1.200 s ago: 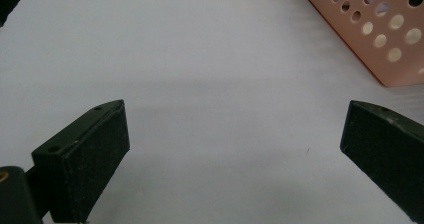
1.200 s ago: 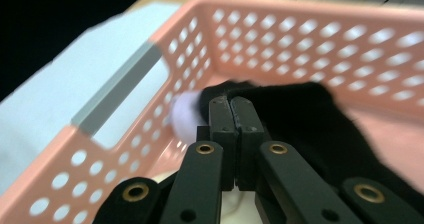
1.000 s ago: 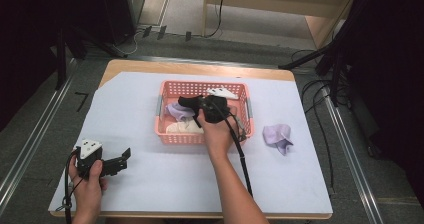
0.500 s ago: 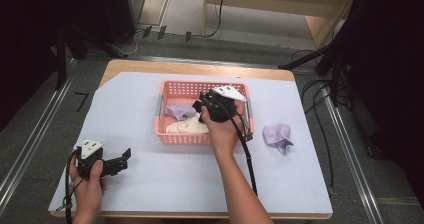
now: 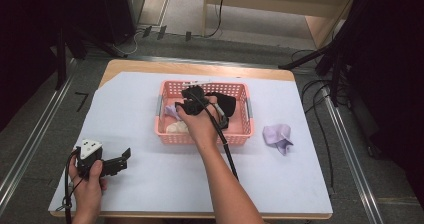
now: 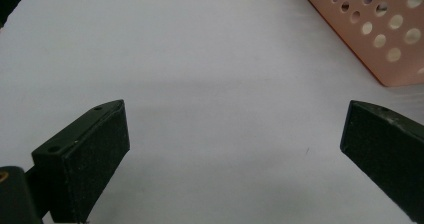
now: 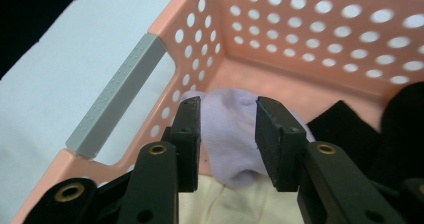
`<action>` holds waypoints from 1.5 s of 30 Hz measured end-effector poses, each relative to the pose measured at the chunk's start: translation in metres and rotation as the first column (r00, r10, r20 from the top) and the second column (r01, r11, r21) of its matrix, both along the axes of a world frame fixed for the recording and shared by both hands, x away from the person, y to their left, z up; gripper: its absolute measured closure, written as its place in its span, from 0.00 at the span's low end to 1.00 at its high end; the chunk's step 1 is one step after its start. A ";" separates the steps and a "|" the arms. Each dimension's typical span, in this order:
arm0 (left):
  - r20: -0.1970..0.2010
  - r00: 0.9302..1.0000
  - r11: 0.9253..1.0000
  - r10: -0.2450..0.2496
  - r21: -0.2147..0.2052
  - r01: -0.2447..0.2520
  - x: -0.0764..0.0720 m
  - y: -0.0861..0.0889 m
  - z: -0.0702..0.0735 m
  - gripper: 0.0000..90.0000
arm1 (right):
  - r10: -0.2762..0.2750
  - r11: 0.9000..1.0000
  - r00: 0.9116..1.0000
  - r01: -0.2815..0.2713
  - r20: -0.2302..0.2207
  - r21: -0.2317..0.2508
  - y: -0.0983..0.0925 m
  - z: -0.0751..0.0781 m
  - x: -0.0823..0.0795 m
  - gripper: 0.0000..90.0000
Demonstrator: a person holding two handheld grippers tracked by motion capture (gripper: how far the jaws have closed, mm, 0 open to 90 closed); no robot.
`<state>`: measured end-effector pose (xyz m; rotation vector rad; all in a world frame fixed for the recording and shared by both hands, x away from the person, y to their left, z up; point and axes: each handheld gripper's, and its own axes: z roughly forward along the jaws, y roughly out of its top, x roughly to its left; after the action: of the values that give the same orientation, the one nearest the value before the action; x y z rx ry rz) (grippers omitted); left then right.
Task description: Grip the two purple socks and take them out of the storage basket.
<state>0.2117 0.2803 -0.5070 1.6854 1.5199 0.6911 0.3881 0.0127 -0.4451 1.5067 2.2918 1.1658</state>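
Right gripper (image 7: pixel 227 139) inside pink basket (image 5: pixel 167 134), left part; jaws just opened partway, straddling lilac cloth (image 7: pixel 225 129), pads not pressing. Left gripper (image 5: pixel 117 163) idle near-left, jaws wide apart.

Bright even light, slight softness

No readable text, label or number shows anywhere.

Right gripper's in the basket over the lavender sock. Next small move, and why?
Probably ease the right gripper down and close it. Its jaws have just been opening and now straddle the lavender sock in the pink basket, seemingly without pinching it.
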 end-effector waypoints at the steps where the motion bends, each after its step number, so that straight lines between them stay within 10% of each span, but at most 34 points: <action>1: 0.001 1.000 1.000 0.000 0.000 0.000 0.000 0.000 0.000 0.00 | 0.005 1.000 1.000 -0.005 -0.012 -0.005 0.002 0.000 0.002 0.69; 9: 0.001 1.000 1.000 0.000 -0.007 0.000 0.000 0.001 0.000 0.00 | 0.004 0.998 0.995 -0.011 -0.101 -0.066 0.017 0.000 0.014 0.67; 12: 0.002 1.000 1.000 0.000 -0.006 0.000 0.000 0.000 0.000 0.00 | 0.007 0.999 1.000 -0.006 0.018 -0.053 0.017 -0.003 0.019 0.63; 14: 0.001 1.000 1.000 -0.001 -0.007 0.001 0.000 0.001 0.000 0.00 | 0.029 0.996 0.999 -0.030 -0.019 -0.081 0.018 -0.007 0.022 0.66; 21: -0.001 1.000 1.000 -0.003 -0.007 0.003 0.000 0.001 0.000 0.00 | 0.151 0.969 0.984 -0.166 -0.093 -0.185 0.030 -0.038 0.029 0.54; 23: -0.001 1.000 1.000 -0.003 -0.005 0.003 0.000 0.001 0.000 0.00 | 0.153 0.957 0.985 -0.167 -0.076 -0.239 0.033 -0.041 0.028 0.62; 27: -0.001 1.000 1.000 -0.006 -0.008 0.006 0.000 0.001 0.000 0.00 | 0.131 0.965 0.989 -0.141 -0.062 -0.219 0.028 -0.035 0.029 0.89; 34: 0.000 1.000 1.000 -0.003 -0.010 0.003 0.000 0.001 0.000 0.00 | 0.108 0.989 0.991 -0.100 0.078 -0.107 0.015 -0.016 0.020 0.91; 45: 0.000 1.000 1.000 -0.002 -0.004 0.002 0.000 0.000 0.000 0.00 | 0.069 0.997 0.950 -0.077 0.305 0.014 -0.020 0.003 0.002 0.91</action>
<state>0.2117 0.2804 -0.5071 1.6839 1.5185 0.6871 0.3906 -0.0070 -0.4425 1.1619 2.1458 1.3453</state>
